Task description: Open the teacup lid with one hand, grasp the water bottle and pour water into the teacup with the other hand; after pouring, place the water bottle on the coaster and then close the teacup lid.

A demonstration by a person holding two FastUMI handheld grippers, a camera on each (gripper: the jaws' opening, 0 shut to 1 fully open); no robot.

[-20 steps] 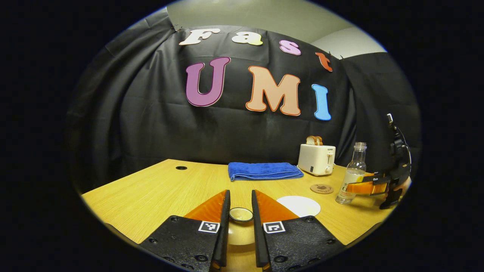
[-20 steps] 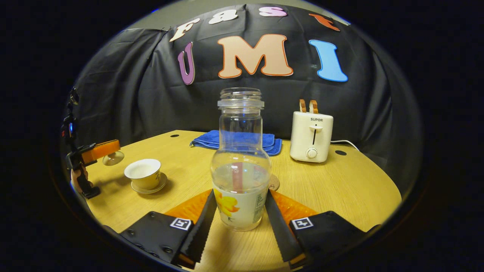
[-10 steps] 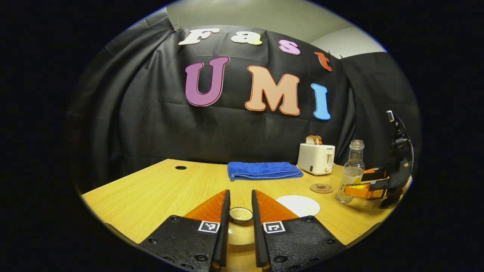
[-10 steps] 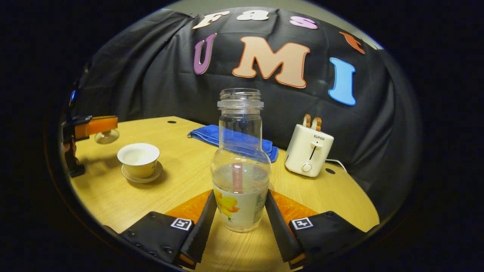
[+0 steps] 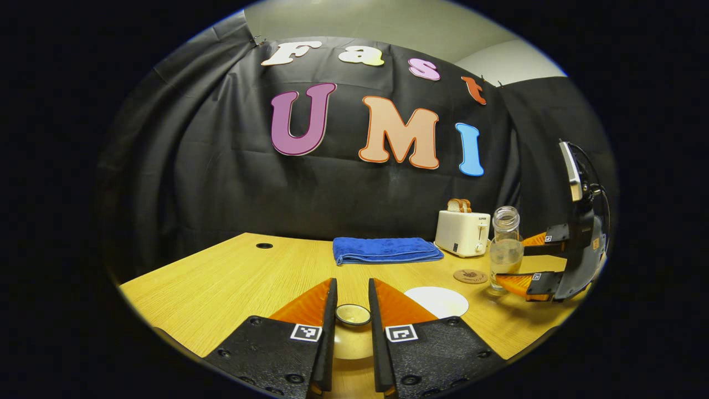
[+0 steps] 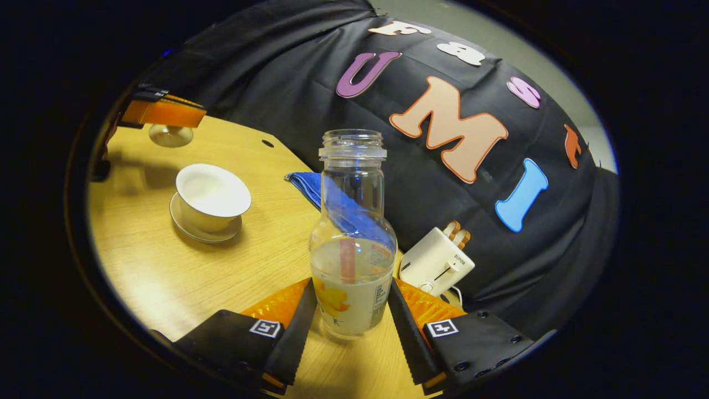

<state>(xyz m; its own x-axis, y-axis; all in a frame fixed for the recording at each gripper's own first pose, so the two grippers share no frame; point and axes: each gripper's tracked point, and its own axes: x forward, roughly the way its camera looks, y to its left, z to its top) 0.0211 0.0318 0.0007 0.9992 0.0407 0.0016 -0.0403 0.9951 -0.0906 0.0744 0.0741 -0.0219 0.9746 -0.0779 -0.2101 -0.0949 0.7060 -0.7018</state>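
My right gripper (image 6: 352,285) is shut on the clear water bottle (image 6: 353,244), which has no cap and is partly filled. In the left gripper view the bottle (image 5: 505,248) leans left, held in the right gripper (image 5: 509,259) near the round coaster (image 5: 470,276). The white teacup (image 6: 212,197) stands uncovered on its saucer (image 6: 205,230), to the left of the bottle. My left gripper (image 5: 352,282) is shut on the knob of the teacup lid (image 5: 353,315), holding it above the table. From the right gripper view, the left gripper (image 6: 163,113) and the lid (image 6: 170,134) hang beyond the cup.
A folded blue towel (image 5: 386,250) lies at the back of the wooden table (image 5: 221,282). A white toaster (image 5: 462,239) with bread slices stands to its right, just behind the coaster. The table's right edge is close behind the bottle.
The right gripper has rolled to its left with the bottle and carried it a little toward the teacup. The left gripper and the lid have stayed still.
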